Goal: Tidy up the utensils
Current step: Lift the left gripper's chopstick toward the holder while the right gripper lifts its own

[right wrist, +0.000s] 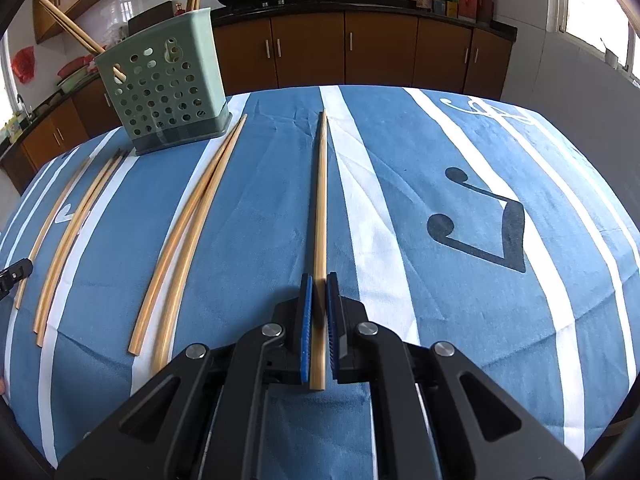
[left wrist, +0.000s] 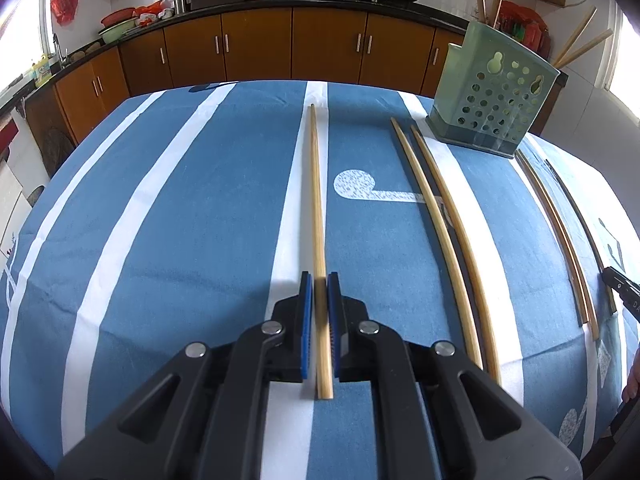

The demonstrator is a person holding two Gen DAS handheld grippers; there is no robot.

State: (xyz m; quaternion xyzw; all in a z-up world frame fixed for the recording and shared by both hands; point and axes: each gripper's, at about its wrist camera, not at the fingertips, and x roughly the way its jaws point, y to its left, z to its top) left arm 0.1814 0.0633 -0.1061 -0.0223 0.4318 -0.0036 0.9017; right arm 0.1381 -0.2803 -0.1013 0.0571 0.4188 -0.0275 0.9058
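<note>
Chopsticks pinched, both grippers.
One chopstick (left wrist: 318, 216) is clamped by left gripper (left wrist: 319, 280), another chopstick (right wrist: 320, 216) by right gripper (right wrist: 319, 280); bare cloth (right wrist: 500, 152) seen rightward.

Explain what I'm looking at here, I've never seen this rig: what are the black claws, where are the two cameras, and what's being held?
There is no robot arm: a person holds one two-finger claw in each hand, and a fisheye camera on each looks forward along its fingers. One picture is from the left claw, the other from the right claw.

Each claw has its blue pads closed around the near end of a wooden chopstick: the left chopstick and the right chopstick, both pointing away across the blue striped tablecloth.

Between them lie two loose chopstick pairs on the cloth. Behind stands a green perforated holder with chopsticks already in it. Kitchen cabinets fill the background.
</note>
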